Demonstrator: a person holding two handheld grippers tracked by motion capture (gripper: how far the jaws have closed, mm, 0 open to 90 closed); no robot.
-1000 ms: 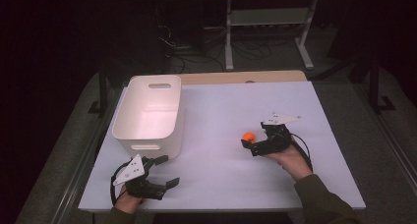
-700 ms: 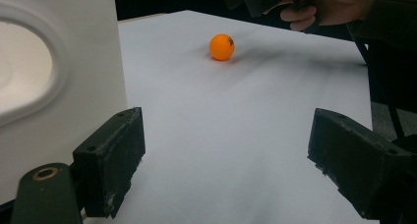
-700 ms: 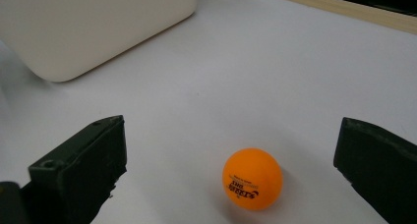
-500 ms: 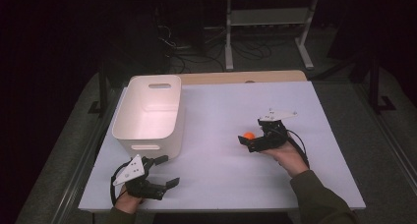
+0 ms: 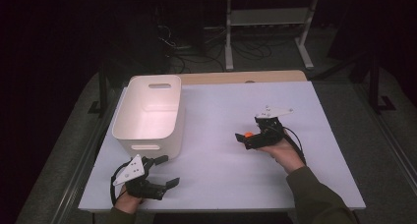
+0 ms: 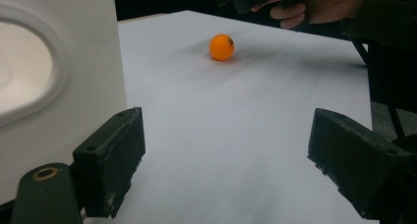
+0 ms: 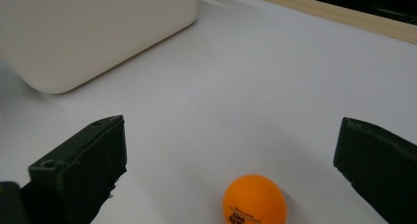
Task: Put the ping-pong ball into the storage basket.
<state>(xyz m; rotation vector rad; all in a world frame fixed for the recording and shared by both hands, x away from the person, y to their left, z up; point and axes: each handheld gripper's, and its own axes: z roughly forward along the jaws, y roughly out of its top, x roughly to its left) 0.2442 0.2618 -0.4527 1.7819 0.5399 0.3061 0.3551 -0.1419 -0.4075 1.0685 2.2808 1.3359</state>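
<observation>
An orange ball (image 7: 254,199) lies on the white table (image 5: 221,170), well to the right of the white bin (image 5: 150,113) and about level with the bin's near end. In the high view the ball (image 5: 249,134) sits right at the tips of the right gripper (image 5: 244,139), which points leftward toward the bin. In the right gripper view the ball rests low in the picture, between the two black jaws and close in to them, touching neither; it lies a little nearer the right-hand jaw than the left. The jaws stand wide apart, with plenty of room on each side of the ball.

The ball is round, so it has no long axis to line up with; the closing line only needs to pass through its middle. Judging from this, the next move is a short push forward and then a squeeze. The ball could roll away toward the bin if one jaw touches first.

The left gripper (image 5: 164,172) rests near the front edge of the table, just in front of the bin's near wall, also spread wide and holding nothing. From its own view the ball (image 6: 222,46) is far off across bare table, with the right hand (image 6: 314,5) beyond it. The right hand is clearly nearer. Between the ball and the bin the table is bare, so the way over is free.
</observation>
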